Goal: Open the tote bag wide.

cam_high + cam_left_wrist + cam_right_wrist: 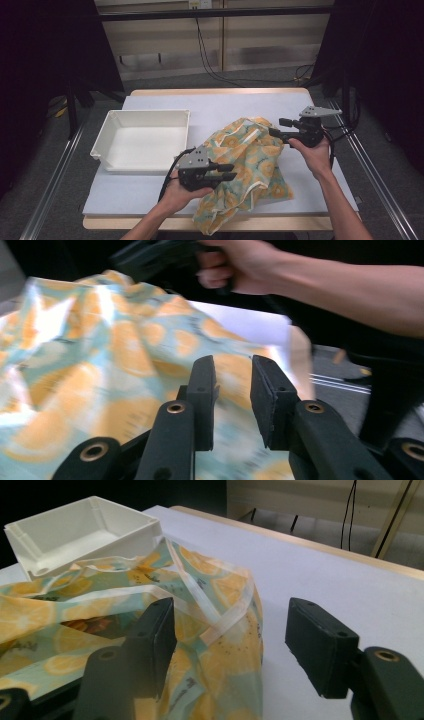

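High view: cloth [247, 165] with an orange-slice print on pale teal lies crumpled on the white table cover [150, 192], right of centre, its lower end hanging over the near table edge. White tray [142, 140] sits just left of the cloth, apart from it, nothing inside. Left gripper [227, 172] is held level over the cloth's left side, jaws pointing right, a narrow gap between them; can't tell from here if they touch the fabric. Right gripper [280, 127] is at the cloth's upper right corner, jaws pointing left and parted, lower one at the fabric edge. Black cables trail from both grippers

Left gripper view: own jaws stand a little apart, nothing pinched between the pads. Cloth [100, 355] lies beyond and below them, blurred. Other hand [235, 267] shows at top, gripping its tool above the far end of the cloth, bare forearm running off to the right

Right gripper view: jaws stand wide, pads not pressing on anything. Cloth [210, 630] is bunched between and below them, up against the left jaw; a pale hem strip loops across the gap; right jaw is clear over bare table cover [320, 565]. Tray [75, 532] sits behind the cloth at upper left, fabric edge just at its near corner
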